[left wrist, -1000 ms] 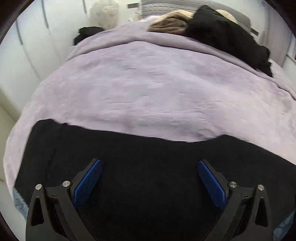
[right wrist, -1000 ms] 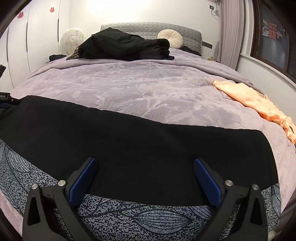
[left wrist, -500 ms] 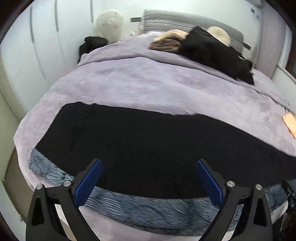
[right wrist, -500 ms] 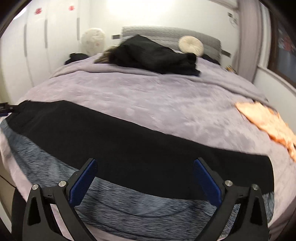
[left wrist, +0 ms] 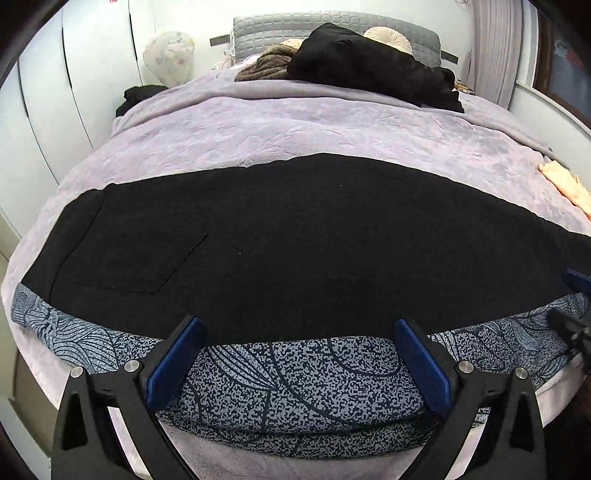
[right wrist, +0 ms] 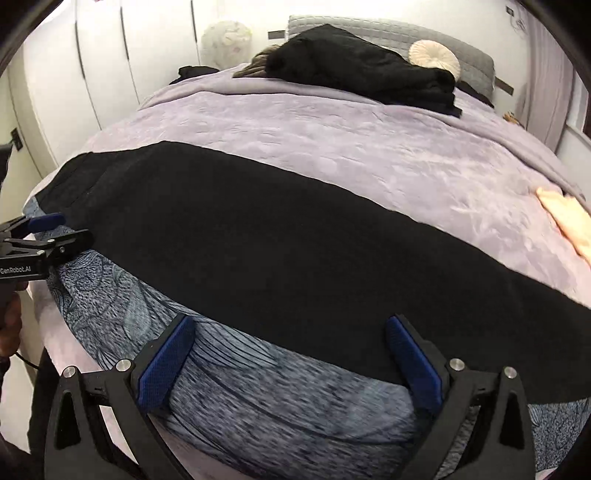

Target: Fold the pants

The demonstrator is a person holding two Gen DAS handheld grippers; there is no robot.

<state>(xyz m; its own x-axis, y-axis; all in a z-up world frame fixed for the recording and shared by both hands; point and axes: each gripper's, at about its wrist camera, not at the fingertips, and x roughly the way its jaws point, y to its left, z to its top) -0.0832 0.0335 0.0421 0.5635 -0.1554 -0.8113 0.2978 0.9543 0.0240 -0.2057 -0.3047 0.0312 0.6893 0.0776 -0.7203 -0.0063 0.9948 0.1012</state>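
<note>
Both wrist views near bed [left wrist: 295, 125] foot, facing headboard [right wrist: 388, 33]

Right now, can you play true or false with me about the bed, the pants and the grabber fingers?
1. The black pants lie spread flat across the purple blanket. True.
2. The left gripper is shut on the pants. False: its blue fingers stand wide apart, holding nothing.
3. A peach garment lies near the bed's right side. True.
4. The right gripper is holding a pillow. False: it is open and empty.
5. The pile of dark clothes sits on the floor. False: it sits on the bed near the headboard.
</note>
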